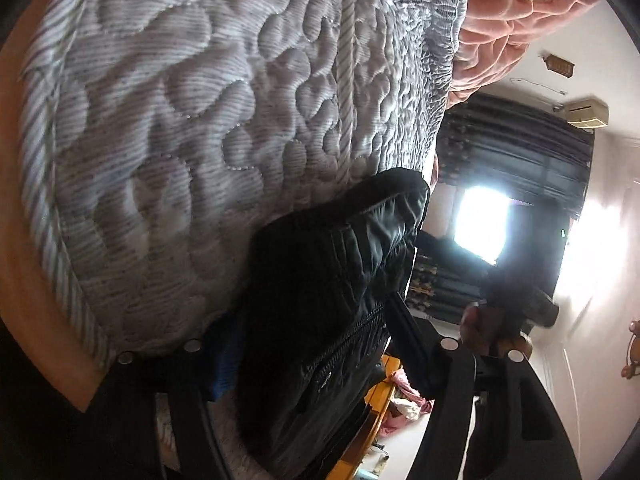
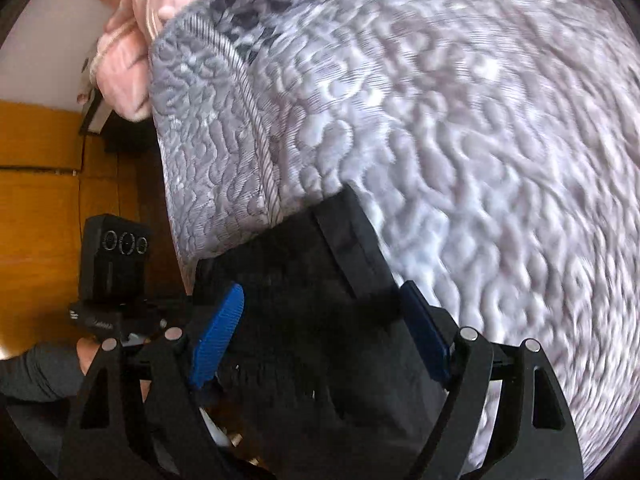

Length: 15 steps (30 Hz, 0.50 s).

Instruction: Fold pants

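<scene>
Broadly, the quilted grey mattress fills both views; its corded edge drops off to a wood floor, and a pink blanket bunches at the far end. Black pants hang against the mattress, glossy, with a zipper showing; a hemmed edge lies over the mattress side. The right gripper has blue fingers spread around cloth. The left gripper fingers are hidden; state cannot be told.
</scene>
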Each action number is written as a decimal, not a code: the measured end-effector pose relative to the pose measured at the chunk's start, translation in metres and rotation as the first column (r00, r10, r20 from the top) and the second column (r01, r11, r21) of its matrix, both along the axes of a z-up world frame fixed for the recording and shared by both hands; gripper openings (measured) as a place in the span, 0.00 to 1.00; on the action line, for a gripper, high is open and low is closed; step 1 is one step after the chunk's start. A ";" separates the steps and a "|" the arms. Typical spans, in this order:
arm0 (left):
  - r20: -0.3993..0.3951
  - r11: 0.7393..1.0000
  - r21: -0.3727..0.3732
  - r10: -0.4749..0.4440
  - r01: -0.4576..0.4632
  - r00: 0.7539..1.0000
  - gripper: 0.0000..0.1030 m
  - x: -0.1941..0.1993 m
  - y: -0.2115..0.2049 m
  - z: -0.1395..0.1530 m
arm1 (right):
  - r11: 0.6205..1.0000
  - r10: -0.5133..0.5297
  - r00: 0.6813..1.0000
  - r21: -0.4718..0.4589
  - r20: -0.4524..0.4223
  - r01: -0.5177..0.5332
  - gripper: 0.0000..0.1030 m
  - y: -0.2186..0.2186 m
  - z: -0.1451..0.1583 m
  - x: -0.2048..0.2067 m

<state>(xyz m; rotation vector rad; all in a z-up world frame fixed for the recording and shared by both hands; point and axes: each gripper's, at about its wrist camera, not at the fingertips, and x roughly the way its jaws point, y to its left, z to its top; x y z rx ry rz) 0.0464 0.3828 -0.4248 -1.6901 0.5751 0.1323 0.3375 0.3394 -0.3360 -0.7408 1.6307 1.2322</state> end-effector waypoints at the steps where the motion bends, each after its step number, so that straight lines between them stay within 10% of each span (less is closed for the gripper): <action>1: -0.004 1.000 0.006 0.002 -0.002 1.000 0.65 0.000 -0.001 0.001 | 1.000 0.019 1.000 -0.009 0.008 -0.019 0.78 0.005 -0.003 -0.001; 6: -0.046 0.998 0.064 -0.011 0.014 0.999 0.53 0.007 -0.005 0.008 | 0.995 0.081 0.996 -0.063 -0.025 -0.082 0.64 0.016 -0.020 -0.004; 10: -0.075 0.994 0.098 -0.032 0.039 0.997 0.33 0.008 -0.007 0.009 | 0.994 0.085 0.996 -0.068 -0.009 -0.086 0.30 0.012 -0.017 -0.003; 15: -0.046 0.983 0.174 -0.050 0.057 0.998 0.29 0.005 -0.016 0.044 | 0.997 0.076 0.997 -0.004 0.005 -0.076 0.24 -0.005 0.021 -0.001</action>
